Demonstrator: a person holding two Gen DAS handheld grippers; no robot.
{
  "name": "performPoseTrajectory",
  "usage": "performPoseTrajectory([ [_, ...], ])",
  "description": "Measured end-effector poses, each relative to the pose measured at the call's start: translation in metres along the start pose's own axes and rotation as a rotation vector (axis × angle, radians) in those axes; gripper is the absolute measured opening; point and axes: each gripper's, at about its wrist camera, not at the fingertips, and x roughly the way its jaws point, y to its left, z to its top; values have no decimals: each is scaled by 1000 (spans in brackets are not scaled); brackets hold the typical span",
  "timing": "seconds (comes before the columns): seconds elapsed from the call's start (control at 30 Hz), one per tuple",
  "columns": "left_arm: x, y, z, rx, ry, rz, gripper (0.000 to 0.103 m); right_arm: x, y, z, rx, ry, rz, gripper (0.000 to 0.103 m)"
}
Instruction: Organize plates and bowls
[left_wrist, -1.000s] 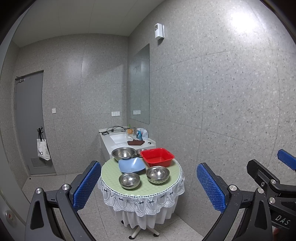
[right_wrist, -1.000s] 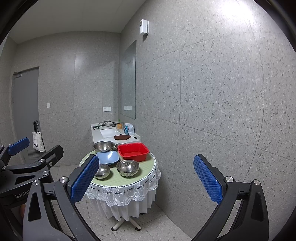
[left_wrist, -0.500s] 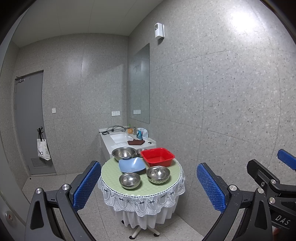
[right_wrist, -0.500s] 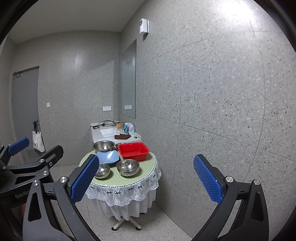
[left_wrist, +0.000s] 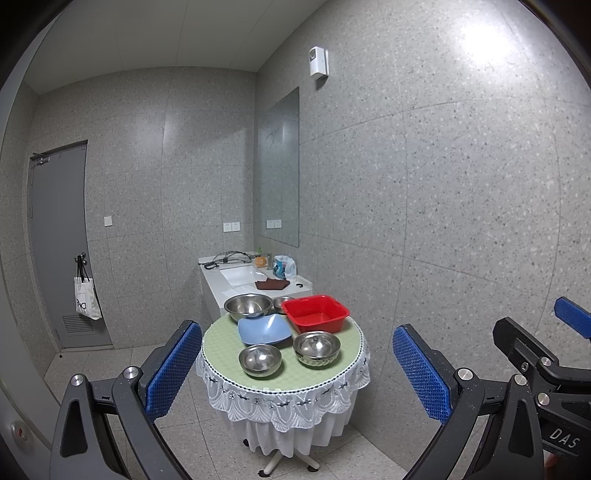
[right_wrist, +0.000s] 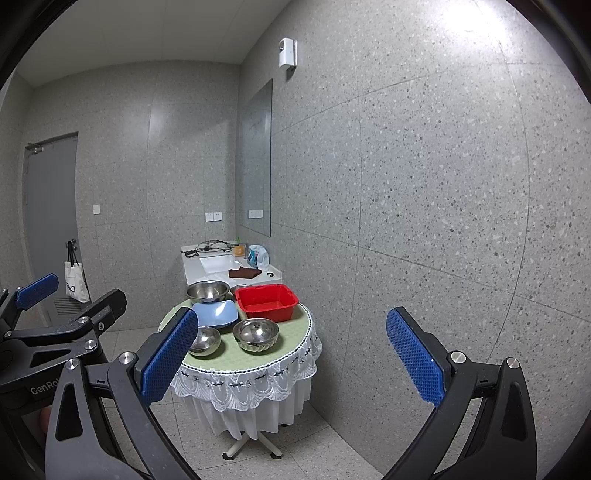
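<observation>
A small round table (left_wrist: 218, 343) with a green top and white lace skirt stands a few steps ahead by the right wall. On it are a red basin (left_wrist: 315, 312), a blue square plate (left_wrist: 263, 329), a large steel bowl (left_wrist: 248, 306), two smaller steel bowls in front (left_wrist: 260, 359) (left_wrist: 316, 347) and another steel bowl (left_wrist: 283, 302) partly hidden behind the basin. The right wrist view shows the same table (right_wrist: 295, 347), basin (right_wrist: 266, 301) and plate (right_wrist: 216, 313). My left gripper (left_wrist: 295, 373) and right gripper (right_wrist: 291, 360) are both open and empty, well short of the table.
A white sink counter (left_wrist: 225, 284) with a brown cloth, cables and bottles stands right behind the table. A grey door (left_wrist: 59, 243) with a hanging tote bag (left_wrist: 86, 299) is at the far left. Speckled wall runs close along the right. Tiled floor lies between me and the table.
</observation>
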Motion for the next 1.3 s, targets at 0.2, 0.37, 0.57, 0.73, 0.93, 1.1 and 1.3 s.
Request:
performPoseTrajectory([
  [0.2,0,1,0,0,0,0,102,-1,1,-1,1,-1,0,103],
  [0.37,0,1,0,0,0,0,102,-1,2,-1,1,-1,0,103],
  [0.57,0,3,0,-1,0,2,102,0,5,-1,1,1,0,103],
  [0.73,0,6,0,-1,1,0,102,1,7,-1,2,1,-2,103],
  [0.93,5,10,1,1,5,-2,102,5,15,-3,3,4,-6,103],
  [1.1,10,18,1,0,10,-6,102,9,24,-5,5,8,-11,103],
  [1.3,21,31,2,1,20,-10,102,15,35,-8,6,14,-16,103],
])
